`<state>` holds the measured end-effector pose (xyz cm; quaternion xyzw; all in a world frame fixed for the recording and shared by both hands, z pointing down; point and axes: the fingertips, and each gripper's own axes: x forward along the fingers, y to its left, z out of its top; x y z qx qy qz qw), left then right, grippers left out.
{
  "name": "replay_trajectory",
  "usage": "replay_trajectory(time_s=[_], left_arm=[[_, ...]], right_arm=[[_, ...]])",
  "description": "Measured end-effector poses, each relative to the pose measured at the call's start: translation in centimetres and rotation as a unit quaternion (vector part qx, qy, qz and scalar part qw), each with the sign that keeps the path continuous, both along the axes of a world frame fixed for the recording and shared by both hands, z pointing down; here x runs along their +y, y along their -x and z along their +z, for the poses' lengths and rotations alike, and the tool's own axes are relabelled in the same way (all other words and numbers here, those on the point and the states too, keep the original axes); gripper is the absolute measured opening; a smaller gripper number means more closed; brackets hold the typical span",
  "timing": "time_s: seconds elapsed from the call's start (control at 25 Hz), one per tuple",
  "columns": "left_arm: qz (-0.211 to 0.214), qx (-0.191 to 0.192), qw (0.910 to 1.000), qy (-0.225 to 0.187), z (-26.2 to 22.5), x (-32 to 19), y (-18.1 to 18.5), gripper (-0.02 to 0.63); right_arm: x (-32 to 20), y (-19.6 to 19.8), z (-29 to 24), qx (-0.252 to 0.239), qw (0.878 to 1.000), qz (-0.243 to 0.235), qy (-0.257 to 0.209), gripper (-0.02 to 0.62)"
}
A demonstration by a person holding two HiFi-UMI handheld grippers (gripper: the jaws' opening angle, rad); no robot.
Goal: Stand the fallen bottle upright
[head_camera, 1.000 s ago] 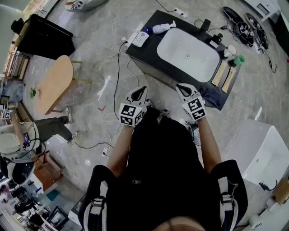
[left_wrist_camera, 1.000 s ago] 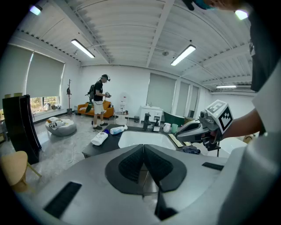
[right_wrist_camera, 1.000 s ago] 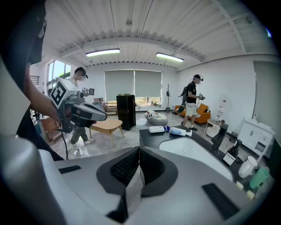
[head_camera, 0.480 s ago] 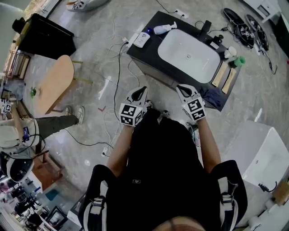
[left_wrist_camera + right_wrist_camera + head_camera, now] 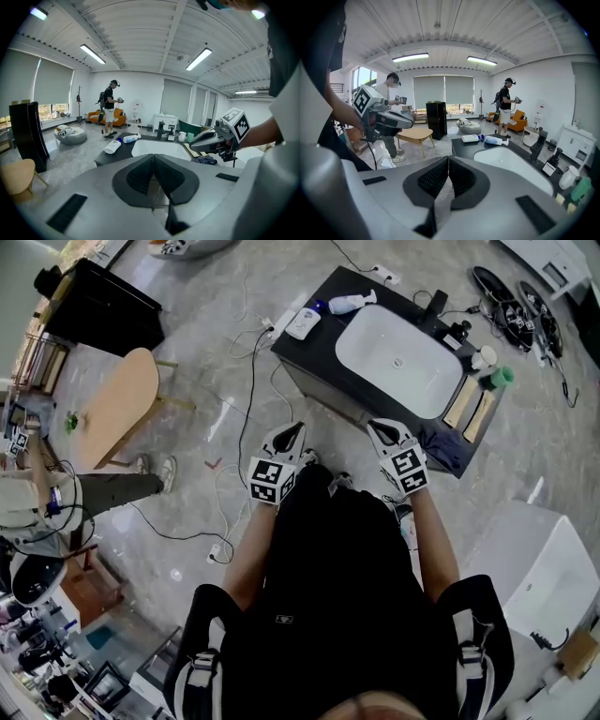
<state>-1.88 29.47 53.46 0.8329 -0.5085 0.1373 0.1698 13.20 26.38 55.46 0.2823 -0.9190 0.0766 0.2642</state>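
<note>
A white bottle (image 5: 353, 303) lies on its side at the far left corner of the black counter (image 5: 309, 362), beside the white basin (image 5: 401, 360). The left gripper view shows the bottle (image 5: 130, 138) lying down, as does the right gripper view, where the bottle (image 5: 496, 140) points toward the basin. My left gripper (image 5: 292, 432) and right gripper (image 5: 378, 427) hover side by side over the floor, short of the counter's near edge. Both are shut with nothing between the pads. From its own camera the left gripper (image 5: 153, 157) is empty, and so is the right gripper (image 5: 448, 159).
A flat white container (image 5: 305, 322) lies next to the bottle. A faucet (image 5: 433, 304), a green cup (image 5: 500, 378) and wooden trays (image 5: 469, 404) line the counter's right side. Cables (image 5: 246, 409) cross the floor. A wooden table (image 5: 117, 409), a black cabinet (image 5: 98, 306), a white tub (image 5: 539, 559) and people stand around.
In the head view the counter now lies slightly higher and further right. The person at the left edge has shifted. Both grippers stay in place, shut.
</note>
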Motion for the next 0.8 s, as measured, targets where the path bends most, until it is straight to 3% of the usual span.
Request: replay_trajectory(time_s=[0.8], left_arm=[[0.023, 0.009, 0.9997, 0.006, 0.7, -4.7, 3.2, 0.015]], right_arm=[[-3.9, 2.0, 0.7, 0.017, 0.999, 0.034, 0.009, 0.060]])
